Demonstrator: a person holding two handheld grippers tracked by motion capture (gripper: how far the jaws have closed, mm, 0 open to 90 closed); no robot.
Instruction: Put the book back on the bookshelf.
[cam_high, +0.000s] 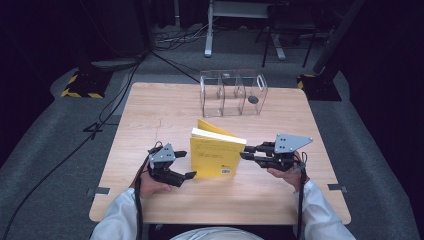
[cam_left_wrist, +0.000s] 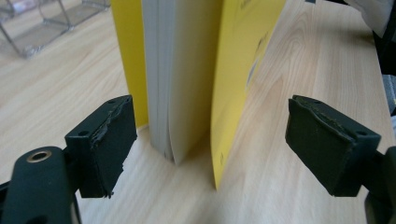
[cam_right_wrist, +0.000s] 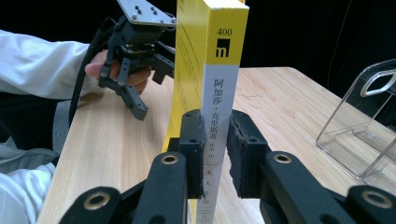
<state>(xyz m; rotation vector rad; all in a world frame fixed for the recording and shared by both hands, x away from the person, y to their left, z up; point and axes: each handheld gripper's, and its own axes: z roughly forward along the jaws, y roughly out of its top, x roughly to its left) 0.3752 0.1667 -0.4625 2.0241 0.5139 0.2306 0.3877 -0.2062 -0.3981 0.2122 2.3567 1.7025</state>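
A yellow paperback book stands upright on the wooden table, slightly fanned open. My right gripper comes in from the right and is shut on the book's spine; in the right gripper view both pads press the white and yellow spine. On the book's other side my left gripper is open. Seen from the left gripper view, its jaws stand wide apart on either side of the page block and the splayed front cover, touching neither.
A clear acrylic divider rack stands at the table's far edge, behind the book; its side also appears as the clear rack to the right. The person's white sleeves come in at the near edge. Cables and stand legs lie on the floor beyond.
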